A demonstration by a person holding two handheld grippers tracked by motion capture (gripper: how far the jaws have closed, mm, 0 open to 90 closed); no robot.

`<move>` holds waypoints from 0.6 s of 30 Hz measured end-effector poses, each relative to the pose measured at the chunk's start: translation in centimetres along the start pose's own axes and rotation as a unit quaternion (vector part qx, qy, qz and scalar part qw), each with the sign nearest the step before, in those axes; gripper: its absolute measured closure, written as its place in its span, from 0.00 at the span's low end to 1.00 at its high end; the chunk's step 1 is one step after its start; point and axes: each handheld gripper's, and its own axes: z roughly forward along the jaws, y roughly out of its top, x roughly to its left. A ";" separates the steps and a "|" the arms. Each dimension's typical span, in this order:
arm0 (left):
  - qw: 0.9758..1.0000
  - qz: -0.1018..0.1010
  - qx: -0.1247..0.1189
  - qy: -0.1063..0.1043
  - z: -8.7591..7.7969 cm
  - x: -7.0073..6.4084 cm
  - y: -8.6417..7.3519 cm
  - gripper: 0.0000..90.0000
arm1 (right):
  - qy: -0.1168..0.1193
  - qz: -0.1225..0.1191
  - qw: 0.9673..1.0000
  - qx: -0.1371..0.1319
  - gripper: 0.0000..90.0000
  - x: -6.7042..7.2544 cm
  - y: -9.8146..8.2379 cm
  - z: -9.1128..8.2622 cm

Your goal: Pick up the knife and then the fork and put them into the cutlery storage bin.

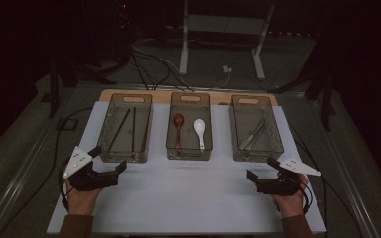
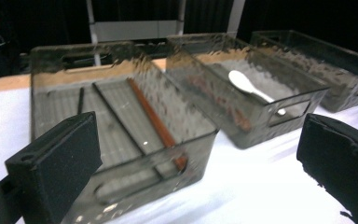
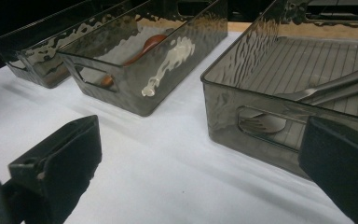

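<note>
High view: left gripper [image 1: 110, 159] sits on the white table mat [image 1: 188, 193] at lower left, jaws spread wide, nothing between them, its hand [image 1: 82, 198] coming in from the bottom edge. Just ahead of it the left smoky clear plastic bin [image 1: 110, 149] holds dark chopsticks [image 1: 120, 129] lying lengthwise plus a reddish-brown chopstick [image 2: 156, 122] along its right side, clearer in the left gripper view, where the bin's near wall lies between the two black jaws. Middle smoky clear plastic bin [image 1: 189, 154] holds a brown wooden spoon [image 1: 178, 128] and, just beside it to the right, a white ceramic soup spoon [image 1: 200, 132], both bowl-end away from the person. Right smoky clear plastic bin [image 1: 256, 156] holds grey metal cutlery [image 1: 254, 135] lying diagonally; right gripper view shows a fork head at the near handle slot. Right gripper [image 1: 261, 168] sits on the mat at lower right, just short of that bin, jaws also wide apart and empty, held by the other hand [image 1: 290, 202]. Bins stand in a row, apart from one another.
</note>
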 end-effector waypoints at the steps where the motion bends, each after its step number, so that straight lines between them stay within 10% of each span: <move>1: 1.000 -0.001 0.000 0.001 -0.1 0.1 -0.2 0.01 | -0.001 -0.001 1.000 0.000 0.00 0.0 0.0 0.0; 18: 1.000 -0.021 -0.011 0.013 -1.1 1.0 -2.3 0.01 | -0.023 -0.023 0.999 -0.004 0.00 0.0 -0.4 -0.1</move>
